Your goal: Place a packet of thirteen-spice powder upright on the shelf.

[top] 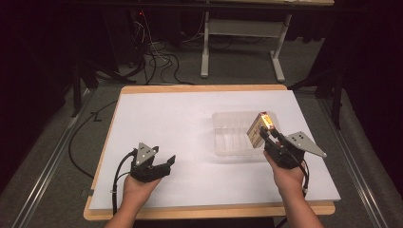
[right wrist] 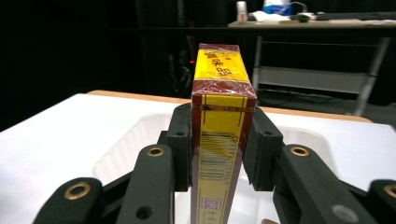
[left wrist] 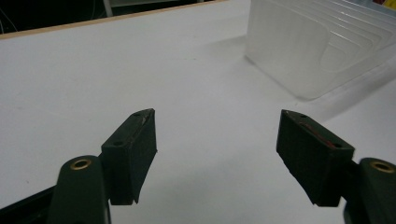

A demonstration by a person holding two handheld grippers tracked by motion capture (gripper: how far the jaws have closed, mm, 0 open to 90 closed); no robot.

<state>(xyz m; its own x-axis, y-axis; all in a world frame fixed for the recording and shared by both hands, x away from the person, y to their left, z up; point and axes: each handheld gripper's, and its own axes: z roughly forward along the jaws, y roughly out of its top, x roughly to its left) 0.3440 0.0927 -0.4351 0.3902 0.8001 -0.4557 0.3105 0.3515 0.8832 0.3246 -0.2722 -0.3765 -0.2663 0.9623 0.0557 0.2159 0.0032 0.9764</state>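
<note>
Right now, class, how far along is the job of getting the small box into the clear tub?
Done: the right gripper is clamped on the yellow-and-red box and holds it raised over the clear tub. In hand: carrying it there. Left: lowering and releasing it inside. The left gripper waits open on the white table.

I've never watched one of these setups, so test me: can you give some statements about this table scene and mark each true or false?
1. The right gripper is clamped on a yellow and dark red box. True.
2. The left gripper holds a box too. False: its jaws are open with nothing between them.
3. The box lies flat inside the plastic tray. False: it is held up above the tray.
4. The tray sits on a white table. True.
</note>
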